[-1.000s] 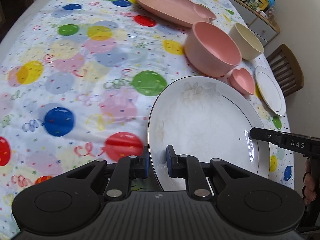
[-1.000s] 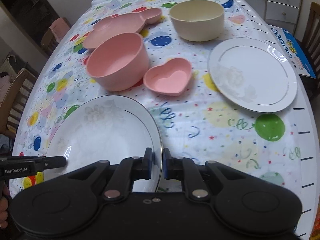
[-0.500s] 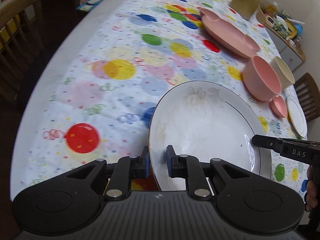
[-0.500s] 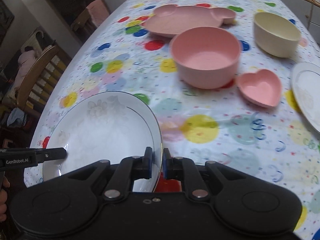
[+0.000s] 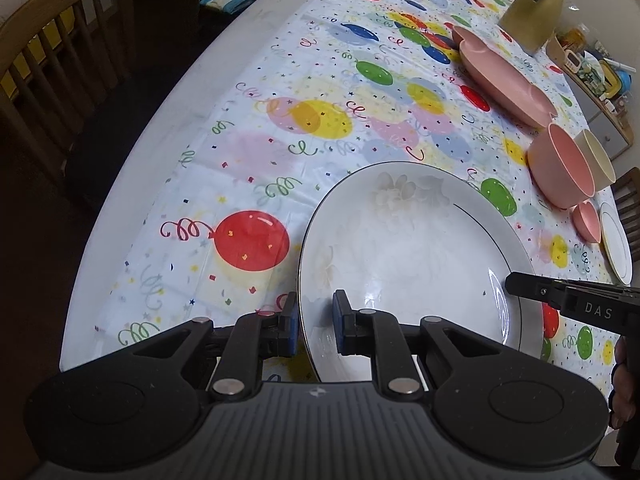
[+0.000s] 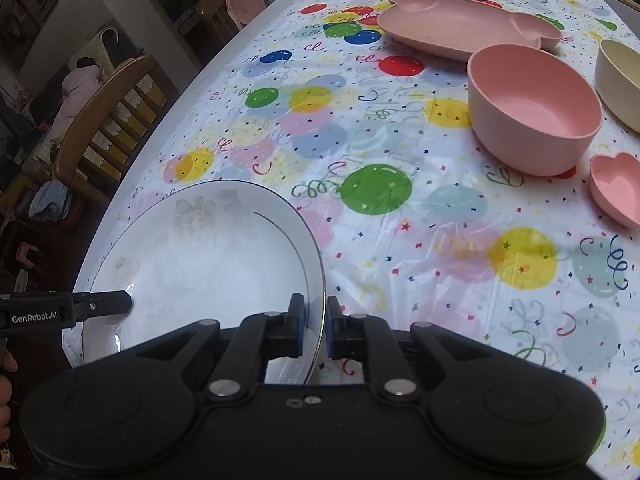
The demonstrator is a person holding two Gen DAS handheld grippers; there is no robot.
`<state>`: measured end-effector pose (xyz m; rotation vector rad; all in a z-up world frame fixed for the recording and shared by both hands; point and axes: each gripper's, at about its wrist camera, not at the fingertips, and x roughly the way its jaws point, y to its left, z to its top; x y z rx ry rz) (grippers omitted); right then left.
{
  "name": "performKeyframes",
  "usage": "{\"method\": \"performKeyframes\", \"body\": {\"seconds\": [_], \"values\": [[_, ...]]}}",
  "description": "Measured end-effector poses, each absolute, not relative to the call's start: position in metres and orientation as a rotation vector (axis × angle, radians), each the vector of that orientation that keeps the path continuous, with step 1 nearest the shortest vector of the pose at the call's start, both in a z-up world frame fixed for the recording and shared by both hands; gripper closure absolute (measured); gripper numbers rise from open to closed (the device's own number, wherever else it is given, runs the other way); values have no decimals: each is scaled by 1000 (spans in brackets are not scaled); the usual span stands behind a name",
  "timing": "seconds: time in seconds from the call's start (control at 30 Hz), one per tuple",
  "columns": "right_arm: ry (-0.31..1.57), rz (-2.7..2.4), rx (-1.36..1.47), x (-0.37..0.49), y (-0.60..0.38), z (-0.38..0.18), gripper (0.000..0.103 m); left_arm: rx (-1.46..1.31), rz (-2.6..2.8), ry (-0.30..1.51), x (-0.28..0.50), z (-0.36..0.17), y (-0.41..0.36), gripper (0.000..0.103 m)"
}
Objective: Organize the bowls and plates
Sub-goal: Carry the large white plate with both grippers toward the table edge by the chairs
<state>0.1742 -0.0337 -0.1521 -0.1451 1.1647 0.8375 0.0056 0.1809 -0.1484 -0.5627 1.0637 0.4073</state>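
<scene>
The table (image 5: 248, 92) wears a balloon-print cloth (image 5: 320, 128). Over its near corner sits the big white plate (image 5: 412, 248), at 6 o'clock in both views, pinched by both claws. The left gripper (image 5: 316, 322) clamps its rim at the plate's 7 o'clock; the right gripper (image 6: 316, 326) clamps the opposite rim, at the plate's 5 o'clock in its own view. A pink tray (image 6: 468, 24) lies at 1 o'clock, the pink bowl (image 6: 534, 110) at 2 o'clock just beside a cream bowl (image 6: 620, 80). A second white plate (image 5: 616, 244) lies at 3 o'clock in the left view, next to the small pink heart dish (image 6: 618, 188).
</scene>
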Motion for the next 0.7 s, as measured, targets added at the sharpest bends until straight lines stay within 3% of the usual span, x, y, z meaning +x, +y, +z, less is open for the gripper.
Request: {"method": "performKeyframes", "body": {"seconds": [0.4, 0.7], "values": [[1162, 805, -148, 169, -31, -153, 94, -551, 402, 1074, 5, -153, 183, 87], [1117, 772, -159, 163, -35, -140, 83, -508, 396, 1048, -6, -137, 182, 87]]}}
